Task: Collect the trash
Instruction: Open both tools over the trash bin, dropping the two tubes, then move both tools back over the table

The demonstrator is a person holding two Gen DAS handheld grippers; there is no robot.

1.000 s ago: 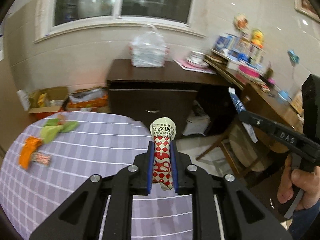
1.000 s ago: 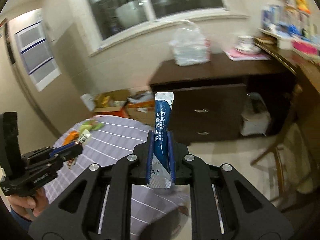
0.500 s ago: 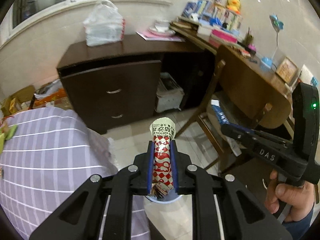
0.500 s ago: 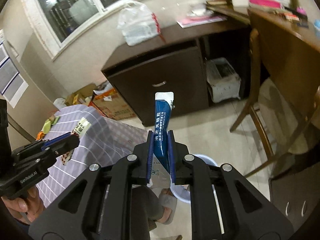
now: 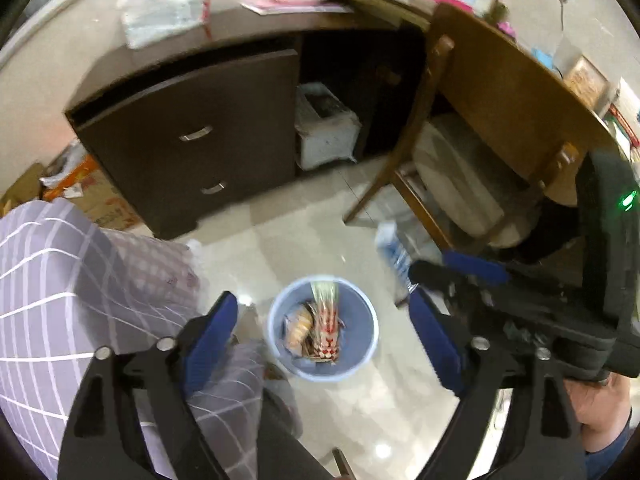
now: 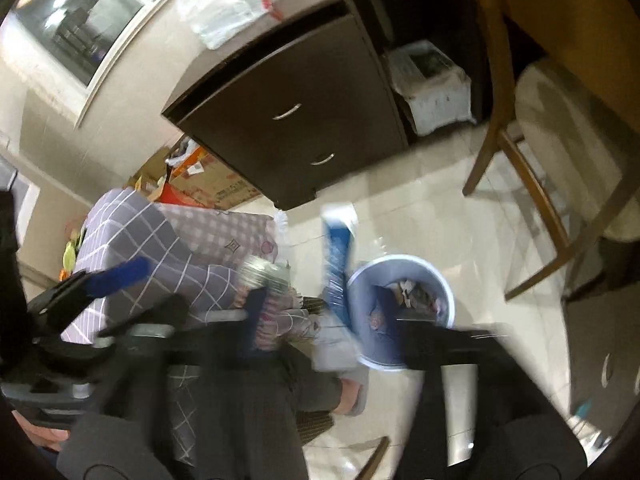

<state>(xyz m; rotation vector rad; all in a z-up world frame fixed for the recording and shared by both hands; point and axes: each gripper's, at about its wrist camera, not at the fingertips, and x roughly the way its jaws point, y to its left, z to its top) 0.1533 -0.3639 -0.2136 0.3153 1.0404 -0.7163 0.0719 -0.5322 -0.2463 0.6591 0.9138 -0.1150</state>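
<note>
Red-checked wrapper (image 5: 328, 322) loose over bin (image 5: 360, 364), between left claw's (image 5: 324, 324) spread jaws

The bin (image 5: 323, 330) stands on the floor (image 5: 280, 232), and 1 long wrapper (image 5: 326, 322) lies inside it among other scraps. The table (image 5: 48, 280) is at 9 o'clock from the bin, just beside it. The cabinet (image 5: 192, 140) stands at 11 o'clock, well apart, with a plastic bag (image 5: 160, 8) on top. A chair (image 5: 452, 160) sits at 2 o'clock, pushed under a desk (image 5: 512, 92). A second wrapper (image 5: 394, 252) hangs in the air at 1 o'clock from the bin.
</note>
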